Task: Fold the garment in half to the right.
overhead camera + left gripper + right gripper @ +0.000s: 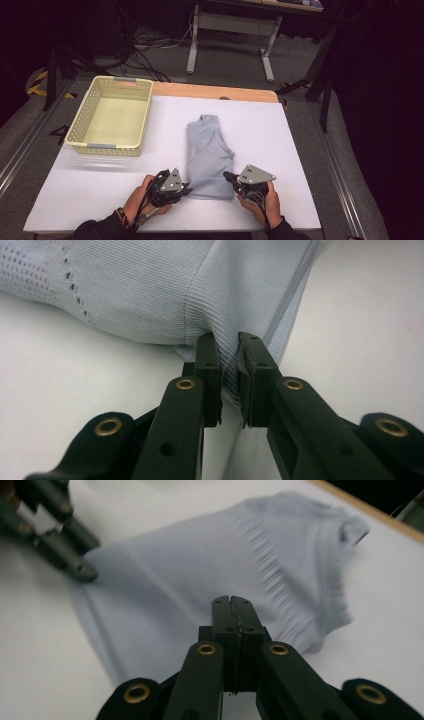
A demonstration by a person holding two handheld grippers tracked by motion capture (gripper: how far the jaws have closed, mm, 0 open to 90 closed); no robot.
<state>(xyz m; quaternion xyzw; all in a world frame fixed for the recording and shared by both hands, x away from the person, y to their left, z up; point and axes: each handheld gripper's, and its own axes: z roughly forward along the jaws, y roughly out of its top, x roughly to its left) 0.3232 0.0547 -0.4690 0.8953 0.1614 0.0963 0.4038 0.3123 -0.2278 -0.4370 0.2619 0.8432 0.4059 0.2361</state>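
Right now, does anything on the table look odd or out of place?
Nothing stands out. The folded top lies flat, both grippers at its near corners, and the basket sits upright.

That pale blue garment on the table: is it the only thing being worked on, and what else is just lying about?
In use:
- folded pale blue knit top
- left gripper, shut on the top's near corner
- right gripper, jaws shut at the top's other near corner; whether cloth is pinched cannot be told

Lying about:
- cream plastic basket, empty
- white table cover
- desk frame behind the table
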